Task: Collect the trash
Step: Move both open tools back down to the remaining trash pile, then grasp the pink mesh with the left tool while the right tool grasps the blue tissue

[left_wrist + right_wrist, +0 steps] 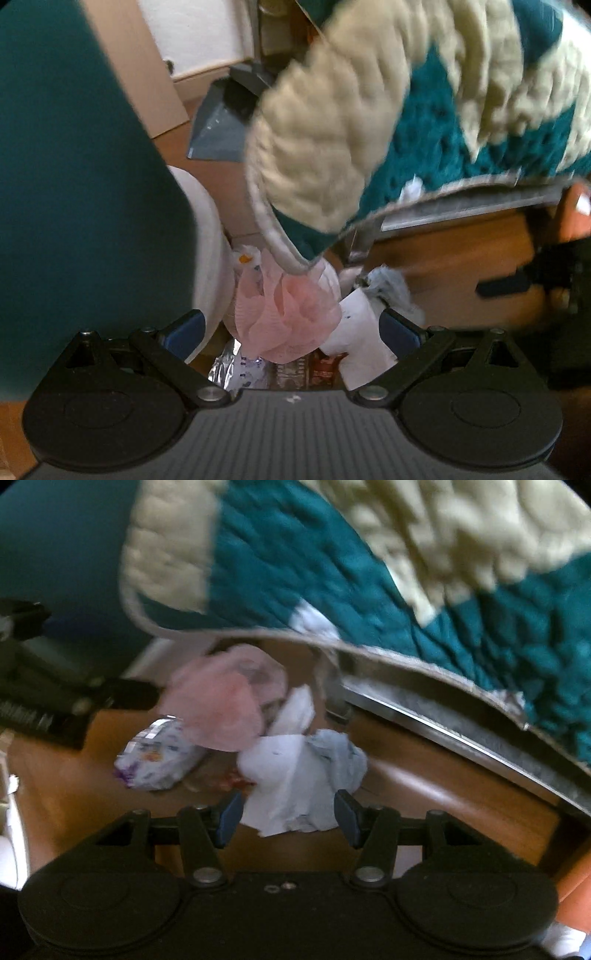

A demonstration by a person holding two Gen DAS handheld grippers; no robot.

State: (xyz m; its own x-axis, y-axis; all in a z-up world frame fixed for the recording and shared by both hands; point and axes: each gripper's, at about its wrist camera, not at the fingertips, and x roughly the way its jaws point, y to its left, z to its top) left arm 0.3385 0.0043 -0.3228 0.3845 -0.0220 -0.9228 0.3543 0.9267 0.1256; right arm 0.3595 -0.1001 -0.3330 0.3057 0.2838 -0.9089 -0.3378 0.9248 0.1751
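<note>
Both sets of jaws stand wide with nothing pressed between the pads. From its own camera, the left gripper frames a pink mesh bath pouf lying on the wooden floor; the blue pads do not touch it. Just beside the pouf lies crumpled white paper, with a foil wrapper near the gripper's body. The right gripper hangs over the same heap, its pads to either side of the white paper but apart from it. A printed white packet lies to the left. This litter sits at the edge of a bed, under the hanging hem of a teal-and-cream quilt.
</note>
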